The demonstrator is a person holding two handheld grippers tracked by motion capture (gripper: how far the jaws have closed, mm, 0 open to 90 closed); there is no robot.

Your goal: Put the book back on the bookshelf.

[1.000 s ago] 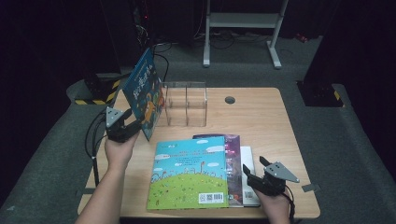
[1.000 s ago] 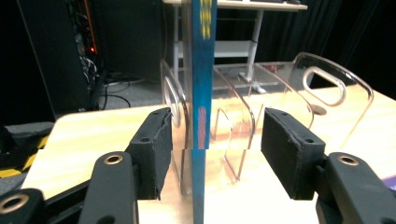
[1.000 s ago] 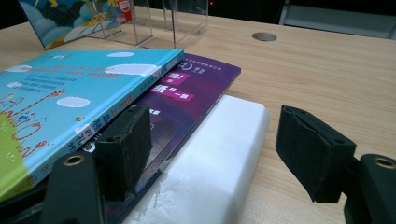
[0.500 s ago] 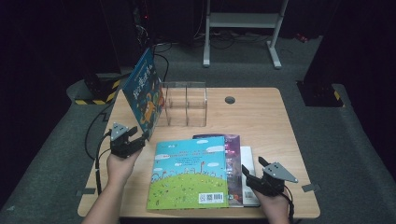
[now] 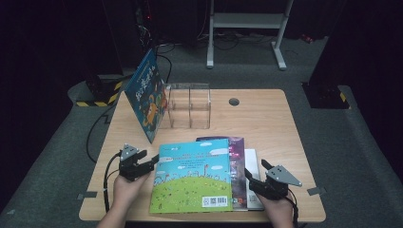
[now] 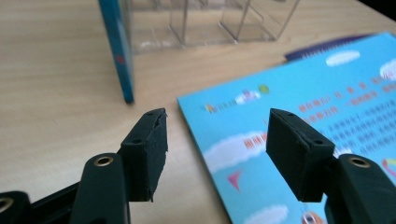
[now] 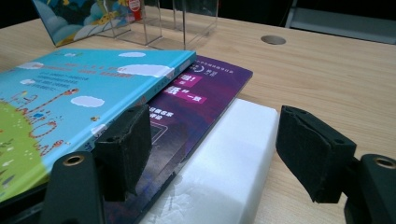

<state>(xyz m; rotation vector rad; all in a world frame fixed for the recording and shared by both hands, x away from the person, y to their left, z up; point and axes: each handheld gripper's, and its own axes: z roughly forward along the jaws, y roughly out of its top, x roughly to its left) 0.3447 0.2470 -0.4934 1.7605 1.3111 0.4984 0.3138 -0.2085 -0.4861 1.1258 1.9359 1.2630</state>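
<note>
A sky-blue picture book [image 5: 192,175] [image 7: 60,88] lies flat on top of a purple book [image 5: 236,156] [image 7: 196,98] and a white block [image 5: 252,164] [image 7: 229,154]. My left gripper [image 5: 151,160] [image 6: 217,135] is open at that top book's left edge. Its jaws have just been opening, and the book's corner [image 6: 243,112] lies under the gap without touching the pads. My right gripper [image 5: 255,168] [image 7: 212,135] is open at the stack's right side, its jaws astride the purple book's edge and the white block. Another blue book [image 5: 148,97] [image 6: 116,42] leans upright against a clear organizer [image 5: 187,107] [image 7: 163,18].
The wooden table [image 5: 266,118] has a round cable hole [image 5: 233,101] [image 7: 273,40] at the back. A white metal stand [image 5: 247,28] and cables are on the floor behind. A yellow-and-black striped object [image 5: 97,97] sits off the table's left back corner.
My left hand has come down and back toward the near edge, from the foot of the leaning blue book to the flat book's left edge. The right gripper has stayed put.
</note>
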